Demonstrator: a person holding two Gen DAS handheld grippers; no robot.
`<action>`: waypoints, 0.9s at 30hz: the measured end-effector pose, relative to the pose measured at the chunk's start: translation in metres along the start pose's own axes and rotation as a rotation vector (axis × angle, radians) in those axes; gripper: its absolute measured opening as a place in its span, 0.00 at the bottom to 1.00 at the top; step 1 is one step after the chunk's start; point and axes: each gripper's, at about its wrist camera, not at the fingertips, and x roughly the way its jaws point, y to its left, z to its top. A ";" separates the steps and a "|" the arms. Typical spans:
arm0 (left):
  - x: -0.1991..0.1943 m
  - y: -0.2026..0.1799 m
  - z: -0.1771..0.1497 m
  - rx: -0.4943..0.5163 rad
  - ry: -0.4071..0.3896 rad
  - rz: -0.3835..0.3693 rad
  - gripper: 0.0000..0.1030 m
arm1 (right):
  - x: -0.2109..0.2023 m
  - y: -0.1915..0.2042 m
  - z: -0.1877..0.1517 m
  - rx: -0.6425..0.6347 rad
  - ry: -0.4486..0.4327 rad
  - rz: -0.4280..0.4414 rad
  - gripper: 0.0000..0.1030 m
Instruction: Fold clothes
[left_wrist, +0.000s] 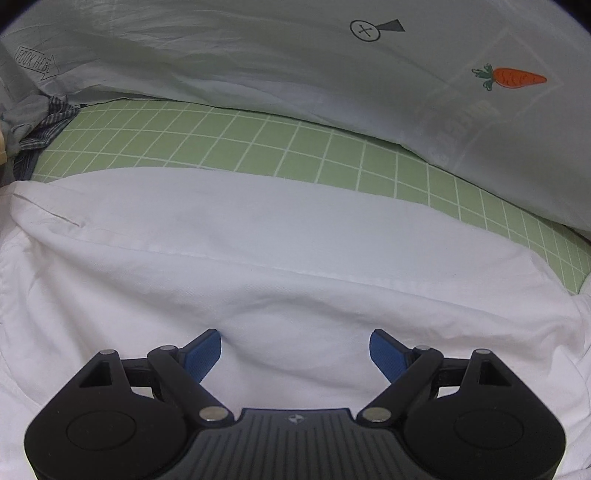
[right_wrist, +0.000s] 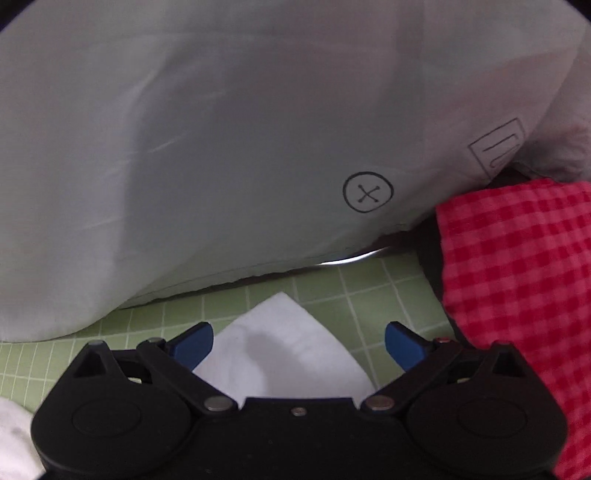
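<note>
Jaws wide, both grippers | left gripper (left_wrist: 295, 350) over white garment (left_wrist: 258, 258) | right gripper (right_wrist: 299, 343) over its corner

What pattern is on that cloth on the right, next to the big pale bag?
The cloth is red-and-pink checked, clearest in the right wrist view.

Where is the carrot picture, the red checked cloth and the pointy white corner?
carrot picture (left_wrist: 517, 78): left wrist view, on the orange root.
red checked cloth (right_wrist: 517, 280): right wrist view, mid-fabric.
white corner (right_wrist: 280, 332): right wrist view, just below its tip.
</note>
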 end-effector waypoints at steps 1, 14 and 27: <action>0.000 0.000 0.001 -0.003 -0.002 -0.004 0.85 | 0.006 0.000 0.002 0.004 0.019 0.016 0.82; -0.007 -0.007 0.004 0.021 -0.032 0.001 0.85 | -0.022 -0.027 0.026 0.047 -0.110 -0.058 0.14; -0.042 -0.067 -0.018 0.210 -0.035 -0.033 0.85 | -0.139 -0.023 -0.125 0.251 -0.136 -0.328 0.83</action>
